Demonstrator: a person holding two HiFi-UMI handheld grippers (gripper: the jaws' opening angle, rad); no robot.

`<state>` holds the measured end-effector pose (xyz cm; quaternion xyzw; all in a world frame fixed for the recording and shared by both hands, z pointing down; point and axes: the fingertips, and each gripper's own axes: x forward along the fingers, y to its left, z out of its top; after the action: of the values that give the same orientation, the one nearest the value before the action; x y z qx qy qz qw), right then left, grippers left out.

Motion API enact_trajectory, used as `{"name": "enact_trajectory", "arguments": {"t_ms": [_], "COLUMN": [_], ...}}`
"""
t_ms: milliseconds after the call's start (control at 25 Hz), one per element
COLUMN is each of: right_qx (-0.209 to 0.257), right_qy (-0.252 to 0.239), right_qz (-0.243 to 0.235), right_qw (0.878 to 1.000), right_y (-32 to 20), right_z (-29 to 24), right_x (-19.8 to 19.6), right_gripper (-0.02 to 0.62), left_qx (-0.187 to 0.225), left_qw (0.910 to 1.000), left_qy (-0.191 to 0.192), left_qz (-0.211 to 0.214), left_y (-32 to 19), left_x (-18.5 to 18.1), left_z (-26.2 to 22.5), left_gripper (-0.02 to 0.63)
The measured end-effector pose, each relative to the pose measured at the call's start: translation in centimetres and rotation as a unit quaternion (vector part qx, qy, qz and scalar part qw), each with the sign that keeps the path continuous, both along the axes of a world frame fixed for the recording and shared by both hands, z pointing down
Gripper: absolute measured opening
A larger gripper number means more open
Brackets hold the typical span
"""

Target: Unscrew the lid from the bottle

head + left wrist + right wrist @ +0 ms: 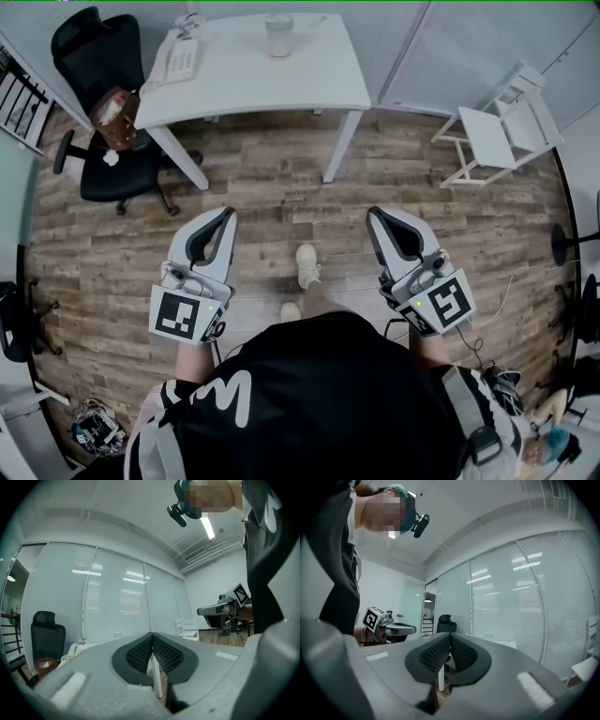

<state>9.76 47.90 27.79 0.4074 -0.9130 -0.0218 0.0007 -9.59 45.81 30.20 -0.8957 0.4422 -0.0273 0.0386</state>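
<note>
On the far side of the wood-plank floor [281, 187], a small, pale, cloudy-sided bottle [278, 39] stands upright near the back edge of a white rectangular table [309, 84]. Its lighter round lid [278, 20] is on, and it is well apart from both of the person's tools. A white desk telephone [178, 56] lies to its left, and a black office chair [103, 56] sits by the table's end. The left gripper [227, 214] and the right gripper [373, 214] are both held out level at waist height. Each has its ribbed dark pads pressed together with nothing between them, so the job has not begun. From here the bottle looks light and probably plastic, though it is too small to be sure. I judge it would have smooth, round walls that could slip or turn in a grip, and the whole thing could tip if nudged. One pair of jaws would best clamp the body at mid-height while the other takes the lid by its rim.
</note>
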Motion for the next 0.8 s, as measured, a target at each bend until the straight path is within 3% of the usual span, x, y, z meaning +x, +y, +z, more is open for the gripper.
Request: {"name": "enact_trajectory", "arguments": {"t_ms": [800], "right_qx": [0.007], "right_qy": [-0.006], "right_qz": [0.003], "right_qw": [1.0], "right_y": [-9.5], "right_z": [0.3], "right_x": [1.4], "right_gripper": [0.002], "left_qx": [0.004], "left_qw": [1.0], "left_qy": [-0.006], "left_qz": [-0.005], "left_y": [-9.1], "left_x": [1.2], "left_z": [0.2], "left_gripper": [0.003]}}
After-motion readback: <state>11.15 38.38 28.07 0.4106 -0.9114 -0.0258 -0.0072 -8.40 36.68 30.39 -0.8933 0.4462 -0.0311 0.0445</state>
